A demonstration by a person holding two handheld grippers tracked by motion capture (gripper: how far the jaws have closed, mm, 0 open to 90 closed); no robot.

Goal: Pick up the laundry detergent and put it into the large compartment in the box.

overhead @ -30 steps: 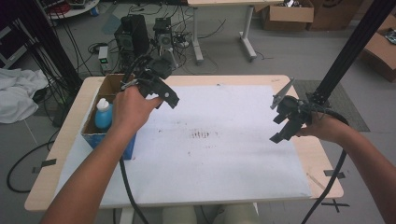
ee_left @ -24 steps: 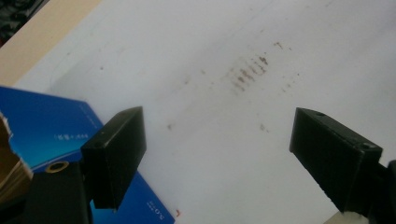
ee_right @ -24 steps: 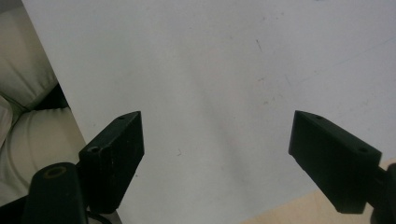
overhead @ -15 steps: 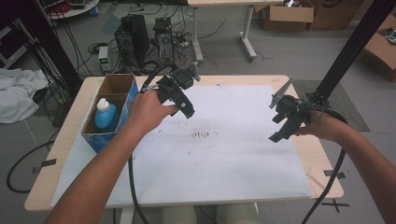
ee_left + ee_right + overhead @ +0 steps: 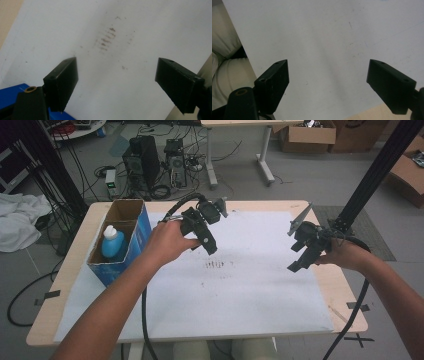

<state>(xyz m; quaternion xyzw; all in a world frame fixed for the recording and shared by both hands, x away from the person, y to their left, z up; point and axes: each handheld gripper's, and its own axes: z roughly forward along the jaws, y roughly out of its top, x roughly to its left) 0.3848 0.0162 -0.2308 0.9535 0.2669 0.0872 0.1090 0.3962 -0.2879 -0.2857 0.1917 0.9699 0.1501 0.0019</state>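
L gripper [image 5: 209, 242] has been swung away from the blue cardboard box [image 5: 131, 251] w/ blue plastic bottle [image 5: 112, 243], now behind its wide-apart, empty jaws; smudged white paper sheet [image 5: 140, 32] lies ahead. R gripper [image 5: 300, 260] is held apart, empty; reach likely aborted.

a light wooden table [image 5: 70, 265] carries a large white sheet [image 5: 260, 295] marked near its middle with a cluster of small brownish smudges [image 5: 216, 265], and a bit of dark tape [image 5: 48, 295] sticks to the table's left edge. on the grey floor beyond the table stand two black computer towers [image 5: 145, 165] among loose cables, with a second table's white legs [image 5: 265, 155] behind them and cardboard boxes [image 5: 307, 137] at the far right. a crumpled white cloth [image 5: 17, 227] lies on the floor at the left, and a black metal post [image 5: 375, 175] rises slantwise at the right.
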